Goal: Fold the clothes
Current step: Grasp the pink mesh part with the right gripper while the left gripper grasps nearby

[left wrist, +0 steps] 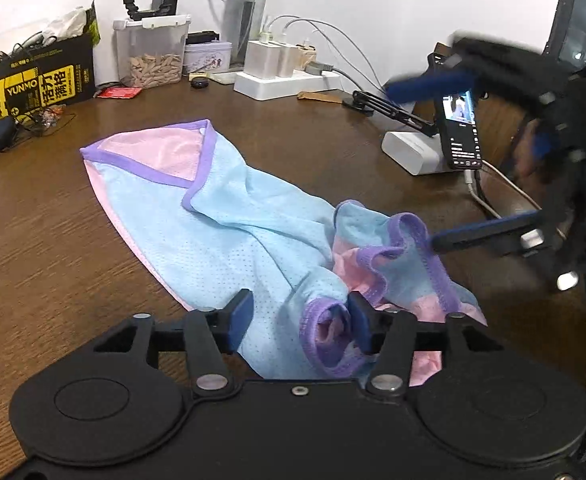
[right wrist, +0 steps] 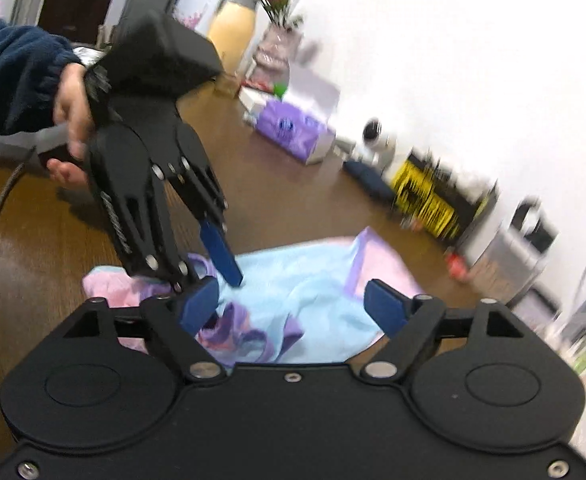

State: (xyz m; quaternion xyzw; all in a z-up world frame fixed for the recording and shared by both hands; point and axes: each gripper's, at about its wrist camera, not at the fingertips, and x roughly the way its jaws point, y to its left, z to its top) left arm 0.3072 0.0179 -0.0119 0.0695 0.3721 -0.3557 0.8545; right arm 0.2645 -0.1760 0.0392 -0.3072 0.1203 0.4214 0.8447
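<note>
A mesh top (left wrist: 229,208) in light blue and pink with purple trim lies crumpled on the brown wooden table (left wrist: 53,240). Its far end is spread flat and its near end is bunched. My left gripper (left wrist: 299,310) is open low over the bunched near end, with a purple-trimmed opening beside its right finger; its pads do not press the cloth. My right gripper (left wrist: 413,166) comes in from the right, wide open, its lower finger close to the purple hem. In the right wrist view the right gripper (right wrist: 293,300) is open above the top (right wrist: 317,280), with the left gripper (right wrist: 213,276) and a person's hand (right wrist: 73,120) beside it.
A phone on a stand (left wrist: 461,136) is at the right, with cables trailing to a power strip (left wrist: 285,76) at the back. Along the wall are a plastic container (left wrist: 151,56), a yellow-and-black box (left wrist: 41,84) and a water bottle (left wrist: 247,8). A purple tissue pack (right wrist: 293,132) lies farther off.
</note>
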